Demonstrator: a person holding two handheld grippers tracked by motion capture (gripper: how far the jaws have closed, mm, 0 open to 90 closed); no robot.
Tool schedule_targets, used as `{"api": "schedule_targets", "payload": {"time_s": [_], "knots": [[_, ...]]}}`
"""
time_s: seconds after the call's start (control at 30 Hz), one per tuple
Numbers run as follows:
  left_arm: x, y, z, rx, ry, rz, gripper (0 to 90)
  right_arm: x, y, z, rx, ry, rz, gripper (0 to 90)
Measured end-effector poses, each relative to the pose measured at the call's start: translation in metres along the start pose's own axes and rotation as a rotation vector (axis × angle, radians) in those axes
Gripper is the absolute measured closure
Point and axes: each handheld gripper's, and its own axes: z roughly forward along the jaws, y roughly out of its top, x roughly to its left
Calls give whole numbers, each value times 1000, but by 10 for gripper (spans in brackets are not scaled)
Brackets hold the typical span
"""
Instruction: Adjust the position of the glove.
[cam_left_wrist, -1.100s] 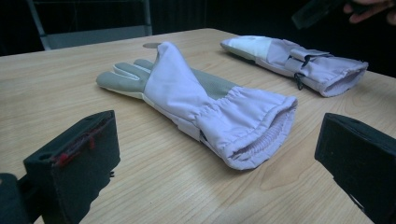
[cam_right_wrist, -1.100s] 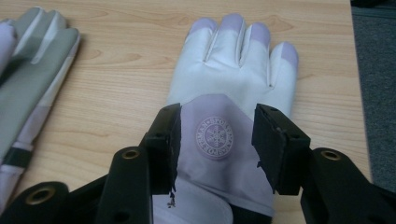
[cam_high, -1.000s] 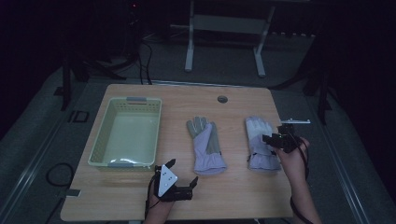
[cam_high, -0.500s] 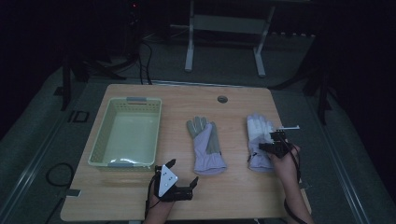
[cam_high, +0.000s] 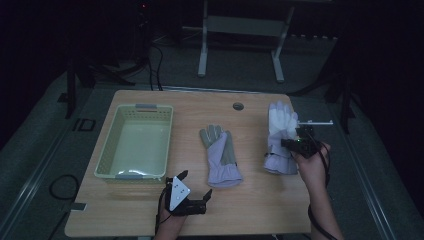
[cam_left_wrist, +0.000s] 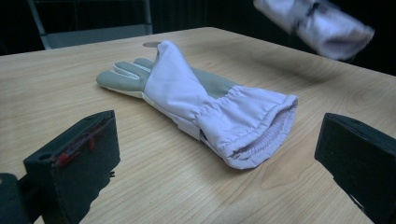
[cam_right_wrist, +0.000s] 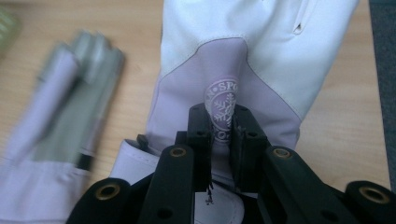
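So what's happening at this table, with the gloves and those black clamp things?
A person sits at a wooden table with a hand-held gripper in each hand. The right gripper has pinched a fold of fabric on the back of the white and lilac glove at the right. The left gripper rests open near the table's front edge, pointed at the cuff of the second glove, which lies flat in the middle, untouched. A pale green basket sits at the left with nothing visible in it.

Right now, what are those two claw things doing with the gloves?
Right gripper pinching right glove. Left gripper open, facing middle glove. Basket aside.
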Motion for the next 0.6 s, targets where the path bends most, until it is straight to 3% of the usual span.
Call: {"api": "schedule_targets", "payload": {"time_s": [0.3,0.43,0.6], "knots": [[0,0,0,0,1,1,1,47,27,-26,-28,55,-67,795],[0,0,0,-3,1,-5,1,74,32,-26,-53,80,-89,795],[1,0,0,-9,2,-12,1,111,28,-15,-33,101,-118,795]]}}
